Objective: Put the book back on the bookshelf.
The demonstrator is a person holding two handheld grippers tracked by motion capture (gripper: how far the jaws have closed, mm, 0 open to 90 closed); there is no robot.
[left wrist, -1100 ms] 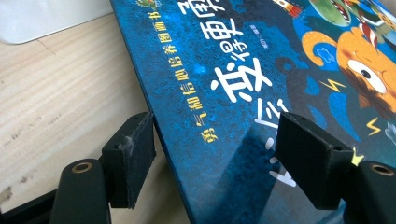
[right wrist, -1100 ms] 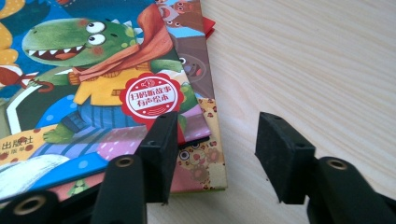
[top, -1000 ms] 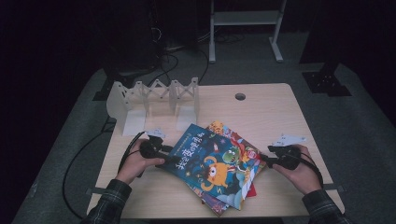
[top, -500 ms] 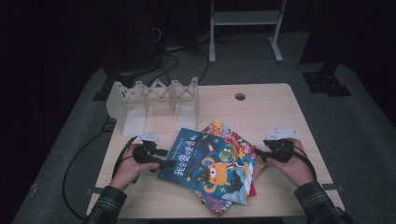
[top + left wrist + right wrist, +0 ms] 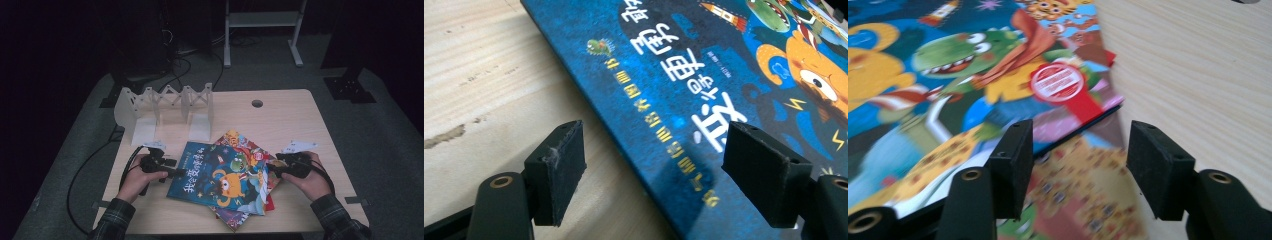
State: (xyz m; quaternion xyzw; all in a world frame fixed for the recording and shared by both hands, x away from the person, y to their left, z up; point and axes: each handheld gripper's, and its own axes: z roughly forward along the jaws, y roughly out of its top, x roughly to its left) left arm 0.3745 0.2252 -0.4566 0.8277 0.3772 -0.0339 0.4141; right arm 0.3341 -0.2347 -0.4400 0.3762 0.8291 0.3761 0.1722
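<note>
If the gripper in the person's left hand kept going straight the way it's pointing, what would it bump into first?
Most likely the blue picture book: the left gripper has open fingers straddling its near edge, which already lies between them, just above the wooden table.

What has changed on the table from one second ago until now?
The left gripper has drawn back a little from over the blue picture book to its left edge; its jaws have just been opening and stand open astride that edge, pressing nothing. The right gripper stays at the right corner of the book stack, jaws open. The books and the white folding rack lie as before.
</note>
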